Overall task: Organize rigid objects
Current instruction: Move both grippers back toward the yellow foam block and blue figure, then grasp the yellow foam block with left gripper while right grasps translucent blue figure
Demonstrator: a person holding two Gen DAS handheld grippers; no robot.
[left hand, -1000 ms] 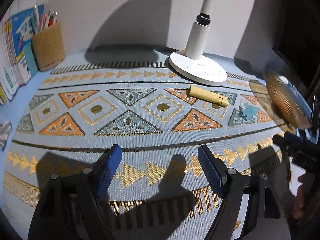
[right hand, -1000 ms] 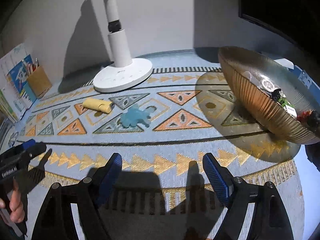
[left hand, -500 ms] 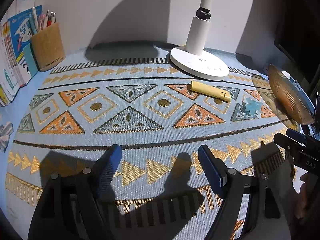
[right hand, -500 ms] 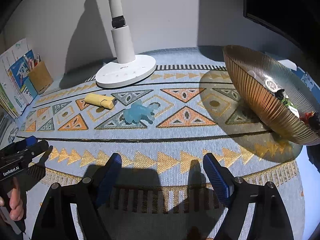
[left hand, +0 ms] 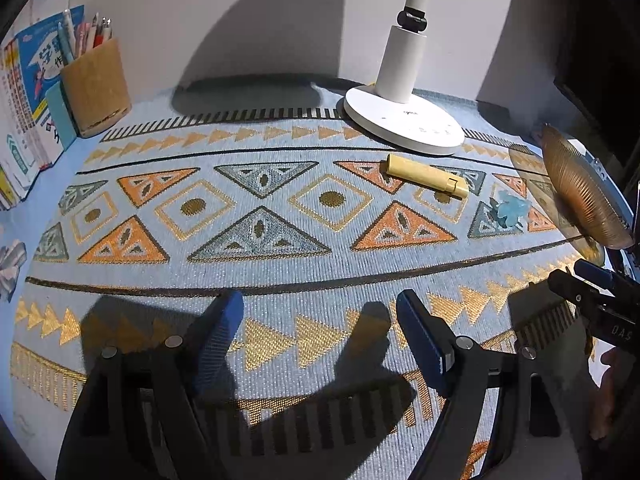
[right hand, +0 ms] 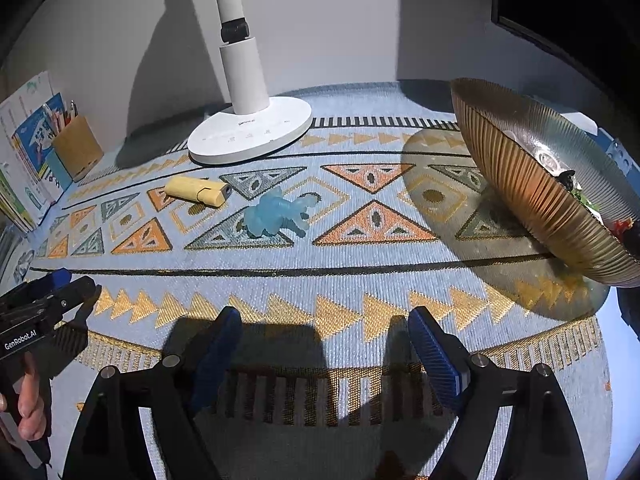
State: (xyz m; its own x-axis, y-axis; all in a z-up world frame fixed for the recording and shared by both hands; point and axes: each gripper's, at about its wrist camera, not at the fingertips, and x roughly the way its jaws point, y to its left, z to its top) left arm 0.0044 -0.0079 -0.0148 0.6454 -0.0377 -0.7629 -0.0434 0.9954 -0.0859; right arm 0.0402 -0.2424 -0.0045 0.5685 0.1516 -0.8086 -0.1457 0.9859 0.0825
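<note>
A yellow cylinder-shaped object (left hand: 426, 177) lies on the patterned mat in front of the lamp base; it also shows in the right wrist view (right hand: 197, 191). A pale blue toy figure (right hand: 278, 212) lies to its right, also seen in the left wrist view (left hand: 509, 208). A ribbed amber glass bowl (right hand: 532, 184) stands at the right and holds several small items; its edge shows in the left wrist view (left hand: 580, 196). My left gripper (left hand: 320, 334) is open and empty over the near mat. My right gripper (right hand: 324, 344) is open and empty, near the bowl.
A white lamp base (left hand: 402, 120) stands at the back, also in the right wrist view (right hand: 250, 132). A cork pen holder (left hand: 94, 86) and books (left hand: 28, 100) stand at the far left. A dark monitor (right hand: 568, 4) is at the back right.
Both grippers have drawn slightly nearer to the objects on the mat. Both stay open and empty. The objects have not moved.
</note>
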